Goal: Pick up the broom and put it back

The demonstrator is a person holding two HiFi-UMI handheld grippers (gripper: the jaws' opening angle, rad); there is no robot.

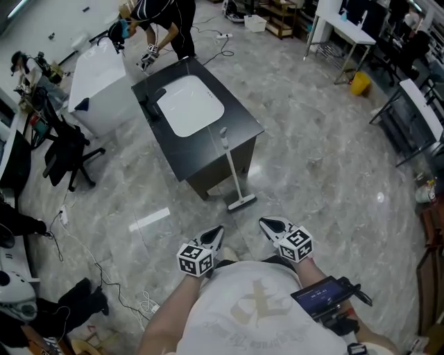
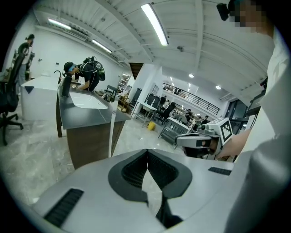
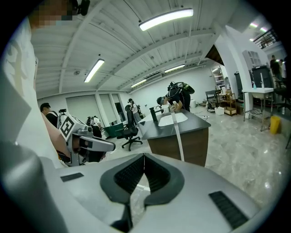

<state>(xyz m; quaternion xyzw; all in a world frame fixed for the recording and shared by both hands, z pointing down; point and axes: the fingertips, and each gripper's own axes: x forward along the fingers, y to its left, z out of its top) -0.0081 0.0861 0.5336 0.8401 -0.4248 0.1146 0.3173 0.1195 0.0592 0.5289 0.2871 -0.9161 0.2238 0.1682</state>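
A white broom (image 1: 231, 168) leans upright against the front corner of a dark counter (image 1: 177, 154), its flat head (image 1: 241, 202) on the floor. The handle also shows in the left gripper view as the broom (image 2: 112, 131) and in the right gripper view as the broom (image 3: 178, 135). My left gripper (image 1: 214, 236) and right gripper (image 1: 268, 223) hover side by side close to my body, a short way in front of the broom head. Both are shut and hold nothing: left gripper (image 2: 147, 152), right gripper (image 3: 144, 156).
The counter holds a white sink basin (image 1: 189, 104) with a black tap (image 1: 150, 105). A person (image 1: 163, 21) bends over its far end beside a white cabinet (image 1: 97, 87). A black office chair (image 1: 66, 149) stands left; cables (image 1: 76, 239) trail on the floor. A yellow bin (image 1: 360, 83) is far right.
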